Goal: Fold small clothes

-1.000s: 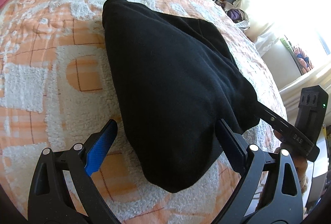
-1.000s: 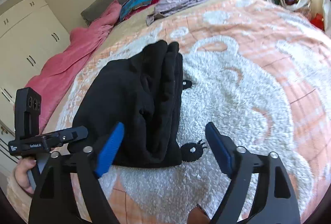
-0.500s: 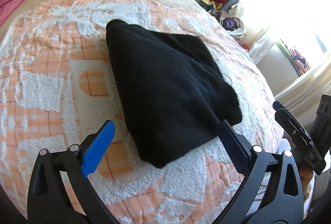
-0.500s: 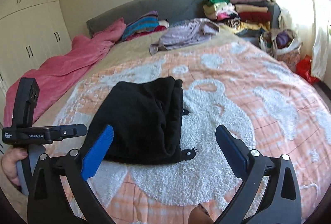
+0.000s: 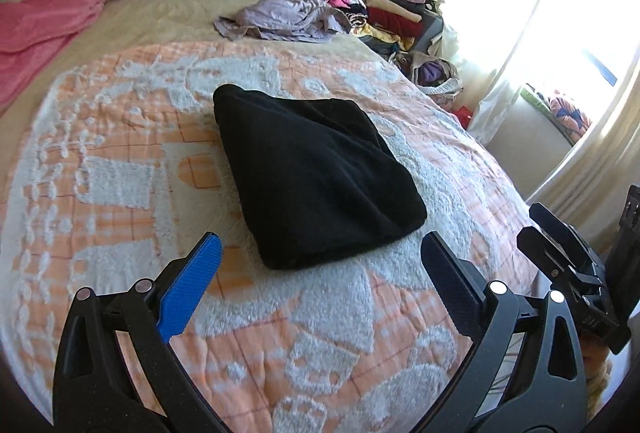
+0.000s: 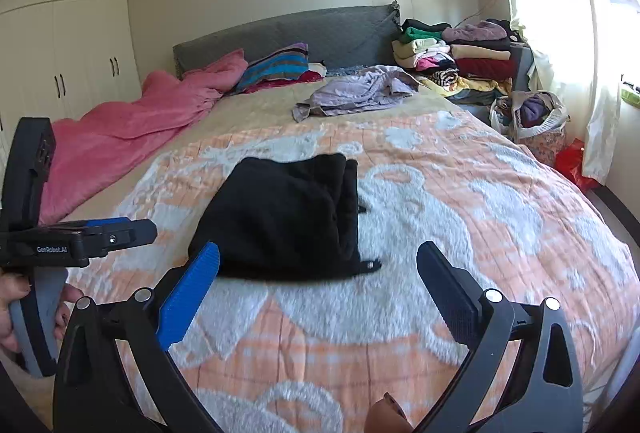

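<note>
**Mia:** The fingers (image 5: pixel 192 285) of the left gripper (image 5: pixel 320 285) were spread wide apart and held nothing. The right gripper (image 6: pixel 318 289) was the same, wide open with nothing in it

**Ben:** Where was the black cloth (image 5: pixel 316 173)?

**Mia:** It lay folded in a flat bundle on the orange and white blanket (image 5: pixel 120 161), in the middle of the bed. It sat just in front of both grippers, and neither one touched it

**Ben:** Which way did it lie?

**Mia:** In the left view it ran away from the fingers, with a narrow far end and a wider near end. In the right view the stacked folded edges were on the right side (image 6: pixel 348 209), and a small black tab (image 6: pixel 370 265) poked out at the near right corner

**Ben:** Which gripper was closer?

**Mia:** I could not tell for sure. Both near edges sat right above the gap between the fingers. The left gripper faced the smooth side and the right gripper faced the layered side

**Ben:** So what came next?

**Mia:** I think this piece was done. The lilac clothes (image 6: pixel 356 93) far up the bed looked unfolded, so they may be next
</note>
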`<action>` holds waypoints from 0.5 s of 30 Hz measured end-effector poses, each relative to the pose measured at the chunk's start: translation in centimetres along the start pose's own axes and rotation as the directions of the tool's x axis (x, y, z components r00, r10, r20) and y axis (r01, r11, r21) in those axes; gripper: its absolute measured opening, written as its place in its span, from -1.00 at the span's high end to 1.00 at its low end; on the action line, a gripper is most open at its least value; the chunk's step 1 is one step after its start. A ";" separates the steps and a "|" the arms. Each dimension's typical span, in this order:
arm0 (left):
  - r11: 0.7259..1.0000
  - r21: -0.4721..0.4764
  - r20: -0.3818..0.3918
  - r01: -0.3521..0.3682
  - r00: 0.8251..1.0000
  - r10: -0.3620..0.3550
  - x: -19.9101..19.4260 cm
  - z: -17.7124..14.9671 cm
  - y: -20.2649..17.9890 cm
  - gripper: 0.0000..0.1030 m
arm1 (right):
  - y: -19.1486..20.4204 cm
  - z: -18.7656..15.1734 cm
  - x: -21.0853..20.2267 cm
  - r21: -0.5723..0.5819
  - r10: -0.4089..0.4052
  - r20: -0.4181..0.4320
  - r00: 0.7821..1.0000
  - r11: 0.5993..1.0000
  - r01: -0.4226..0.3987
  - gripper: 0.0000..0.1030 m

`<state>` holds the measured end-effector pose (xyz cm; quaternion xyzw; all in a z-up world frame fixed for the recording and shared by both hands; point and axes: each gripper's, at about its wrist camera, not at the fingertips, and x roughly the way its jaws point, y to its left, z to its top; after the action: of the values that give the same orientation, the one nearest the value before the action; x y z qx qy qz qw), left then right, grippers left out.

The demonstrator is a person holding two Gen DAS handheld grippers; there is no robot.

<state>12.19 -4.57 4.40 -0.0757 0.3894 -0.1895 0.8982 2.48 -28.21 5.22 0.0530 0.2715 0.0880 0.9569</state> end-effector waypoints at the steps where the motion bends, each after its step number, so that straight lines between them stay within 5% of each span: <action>1: 1.000 0.007 0.004 -0.012 1.000 0.012 -0.3 -0.5 -0.1 -0.81 | 0.1 -0.4 0.0 0.005 0.000 -0.006 1.000 1.000 0.000 -0.91; 15: 0.998 -0.005 -0.006 -0.061 0.998 0.061 -1.6 -7.5 0.4 -0.81 | 1.1 -5.8 -0.4 0.048 -0.005 -0.085 0.996 0.999 0.009 -0.91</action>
<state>5.86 -3.43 0.25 -0.0654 0.3948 -0.1614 0.9021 -1.05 -26.93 0.65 0.0714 0.3142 0.0800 0.9433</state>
